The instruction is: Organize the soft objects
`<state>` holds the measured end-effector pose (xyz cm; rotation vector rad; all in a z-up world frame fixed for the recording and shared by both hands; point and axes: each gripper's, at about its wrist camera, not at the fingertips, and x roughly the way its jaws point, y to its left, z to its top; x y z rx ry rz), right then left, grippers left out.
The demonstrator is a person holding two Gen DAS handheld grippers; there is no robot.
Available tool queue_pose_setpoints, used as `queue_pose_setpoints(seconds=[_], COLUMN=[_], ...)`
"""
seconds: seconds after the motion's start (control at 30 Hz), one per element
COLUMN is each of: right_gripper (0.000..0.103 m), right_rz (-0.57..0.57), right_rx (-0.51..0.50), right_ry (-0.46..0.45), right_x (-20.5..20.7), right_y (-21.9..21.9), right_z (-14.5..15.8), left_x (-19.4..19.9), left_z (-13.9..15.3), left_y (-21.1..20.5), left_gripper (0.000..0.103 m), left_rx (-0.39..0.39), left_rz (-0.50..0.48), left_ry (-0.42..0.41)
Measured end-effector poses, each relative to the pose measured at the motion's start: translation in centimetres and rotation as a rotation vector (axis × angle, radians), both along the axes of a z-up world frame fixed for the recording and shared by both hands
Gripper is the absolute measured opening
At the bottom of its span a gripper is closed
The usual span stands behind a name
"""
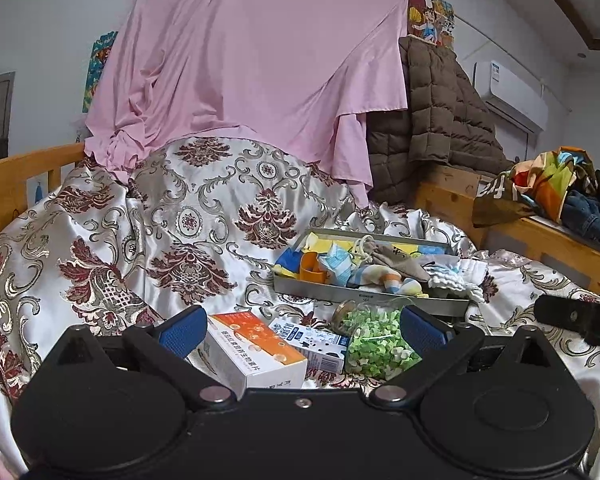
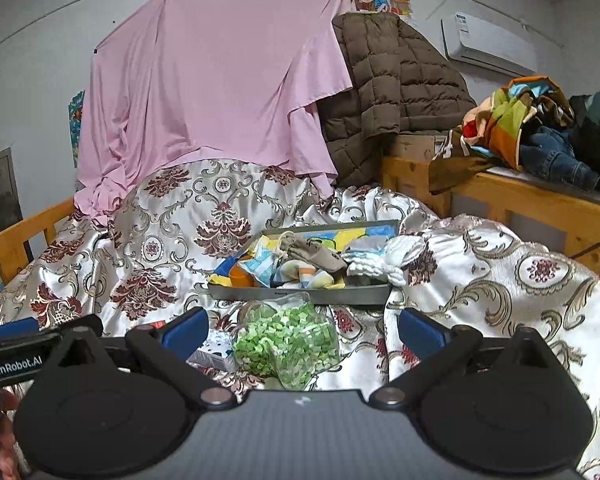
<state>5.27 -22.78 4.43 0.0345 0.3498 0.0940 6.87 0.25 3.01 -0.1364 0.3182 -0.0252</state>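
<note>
A grey metal tray (image 1: 324,289) (image 2: 300,294) rests on the patterned bedspread, holding several soft items: striped socks (image 1: 392,280) (image 2: 312,276), a beige drawstring pouch (image 1: 400,260) (image 2: 316,254), white folded cloths (image 1: 460,274) (image 2: 396,258) at its right end, and colourful fabric pieces. In front of the tray lie a glass jar of green paper stars (image 1: 374,340) (image 2: 286,340), an orange-white box (image 1: 256,350) and a small milk carton (image 1: 312,340). My left gripper (image 1: 302,330) is open, low over the box and jar. My right gripper (image 2: 302,330) is open, with the jar between its fingers' line of sight.
A pink sheet (image 1: 240,64) hangs behind the bed, with a brown quilted coat (image 1: 432,112) beside it. Wooden bed rails (image 1: 24,176) (image 2: 520,200) frame both sides; clothes (image 2: 520,128) are piled on the right shelf. The right gripper's edge (image 1: 580,318) shows at the left wrist view's right side.
</note>
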Motion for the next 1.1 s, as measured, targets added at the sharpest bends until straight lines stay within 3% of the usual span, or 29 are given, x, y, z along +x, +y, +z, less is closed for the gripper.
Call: queue_pose_setpoints(seconds=[0.2,0.43,1.1], right_gripper=[0.103,0.103,0.103], right_rz=[-0.008,-0.024,-0.042], right_rx=[0.002,-0.007,-0.024], right_ry=[0.010,0.031,0.066], right_x=[0.1,0.1,-0.7], right_y=[0.2,0.2,0.5], right_z=[-1.5,-3.3,-5.4], left_x=[-0.1,0.0,-0.4], left_z=[-0.8,-2.8,-4.4], left_y=[0.0,-0.3,-1.1], left_gripper=[0.102,0.102,0.102], left_rx=[-0.006,0.002,0.063], left_rz=[0.015,0.008,0.036], left_ry=[0.002,0.068,0.071])
